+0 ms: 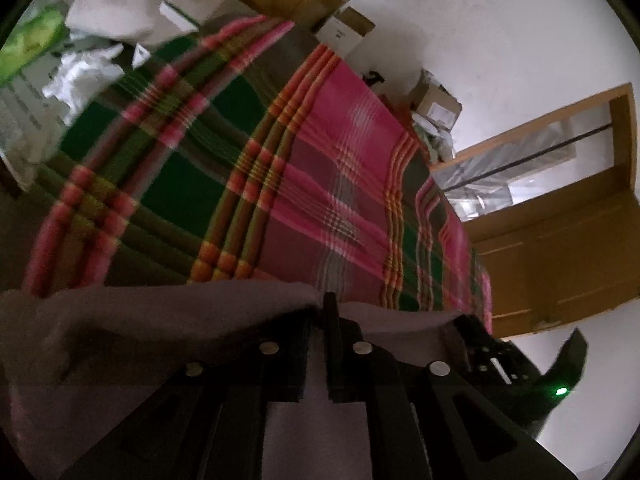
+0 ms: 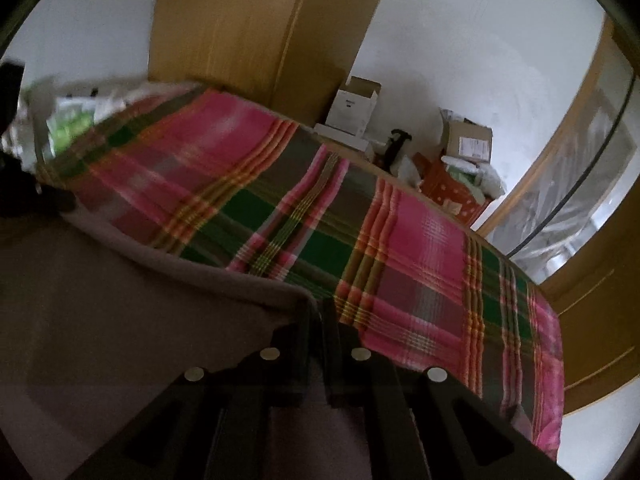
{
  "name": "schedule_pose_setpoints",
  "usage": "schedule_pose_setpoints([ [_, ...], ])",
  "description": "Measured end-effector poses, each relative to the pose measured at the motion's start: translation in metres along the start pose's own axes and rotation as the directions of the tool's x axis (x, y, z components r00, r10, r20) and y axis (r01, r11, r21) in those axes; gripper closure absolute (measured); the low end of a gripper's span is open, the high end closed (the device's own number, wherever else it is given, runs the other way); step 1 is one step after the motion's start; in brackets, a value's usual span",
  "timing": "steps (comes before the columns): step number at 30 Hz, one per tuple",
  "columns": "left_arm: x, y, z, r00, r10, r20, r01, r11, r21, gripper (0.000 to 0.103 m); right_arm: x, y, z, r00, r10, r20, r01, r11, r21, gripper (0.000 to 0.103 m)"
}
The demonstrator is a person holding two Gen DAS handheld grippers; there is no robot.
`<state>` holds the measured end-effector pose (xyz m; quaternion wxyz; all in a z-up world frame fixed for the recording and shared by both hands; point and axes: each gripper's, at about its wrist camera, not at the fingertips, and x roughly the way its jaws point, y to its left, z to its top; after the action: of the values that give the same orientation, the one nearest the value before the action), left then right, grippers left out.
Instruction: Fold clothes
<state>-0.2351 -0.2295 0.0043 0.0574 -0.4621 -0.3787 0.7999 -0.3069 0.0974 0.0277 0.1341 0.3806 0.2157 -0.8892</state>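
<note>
A grey garment (image 1: 168, 332) is seen pinched at its upper edge by the left gripper (image 1: 320, 312), whose two black fingers are pressed close together with the cloth caught between them. From that pinch the fabric spreads out to the left and hangs down in front of the fingers, and a further strip of it runs off to the right towards the other tool, which is glimpsed at the right edge with a green light (image 1: 561, 391) on it.

In the right wrist view the same grey garment (image 2: 120, 320) is held at a folded corner by the right gripper (image 2: 316, 312); its fingers are likewise pressed together on the cloth. Here the fabric lies wholly to the left of the fingers and falls away below them, while the space to the right of them is taken by the bed.

The garment is held up over the near edge of a bed covered with a plaid blanket (image 1: 256, 168) in pink, green and brown. Whether the lower part of the cloth rests on the blanket cannot be told, as the pictures are blurred. Cardboard boxes (image 2: 356, 106) are stood on the floor against the white wall beyond the bed
</note>
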Motion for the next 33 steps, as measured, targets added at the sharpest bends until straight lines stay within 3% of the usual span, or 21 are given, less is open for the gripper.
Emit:
schedule_pose_setpoints([
  [8, -0.035, -0.022, -0.027, 1.000, -0.017, 0.016, 0.016, 0.998, 0.059, 0.096, -0.072, -0.060, -0.031, 0.997, 0.017, 0.080, -0.031, 0.985, 0.168, 0.090],
  [12, -0.040, -0.044, -0.047, 0.999, -0.045, -0.007, 0.045, 0.991, 0.126, 0.096, -0.097, -0.095, -0.065, 0.997, -0.030, 0.068, 0.013, 0.971, 0.237, 0.089],
  [14, -0.037, -0.057, -0.059, 0.998, -0.048, -0.034, 0.053, 0.983, 0.176, 0.091, -0.105, -0.114, -0.087, 0.998, -0.042, 0.044, 0.028, 0.958, 0.286, 0.088],
  [16, -0.031, -0.073, -0.074, 0.996, -0.052, -0.070, 0.067, 0.970, 0.235, 0.090, -0.112, -0.135, -0.108, 0.998, -0.053, 0.022, 0.043, 0.940, 0.338, 0.087],
  [19, -0.020, -0.091, -0.100, 0.989, -0.064, -0.133, 0.103, 0.945, 0.310, 0.088, -0.125, -0.164, -0.143, 0.998, -0.057, 0.008, 0.048, 0.909, 0.414, 0.076],
  [21, -0.011, -0.101, -0.114, 0.988, -0.032, -0.149, 0.085, 0.926, 0.367, 0.081, -0.132, -0.179, -0.167, 0.999, -0.053, -0.009, 0.051, 0.889, 0.455, 0.071],
  [26, 0.011, -0.121, -0.145, 0.988, 0.051, -0.149, 0.027, 0.875, 0.483, 0.081, -0.129, -0.197, -0.214, 0.999, 0.041, -0.036, -0.013, 0.826, 0.563, 0.060],
  [31, 0.029, -0.130, -0.159, 0.983, 0.105, -0.150, -0.011, 0.850, 0.526, 0.081, -0.104, -0.194, -0.225, 0.991, 0.135, -0.026, -0.092, 0.792, 0.604, 0.059],
  [33, 0.032, -0.133, -0.163, 0.983, 0.134, -0.127, -0.040, 0.827, 0.561, 0.081, -0.094, -0.195, -0.222, 0.985, 0.170, -0.003, -0.130, 0.764, 0.632, 0.057],
])
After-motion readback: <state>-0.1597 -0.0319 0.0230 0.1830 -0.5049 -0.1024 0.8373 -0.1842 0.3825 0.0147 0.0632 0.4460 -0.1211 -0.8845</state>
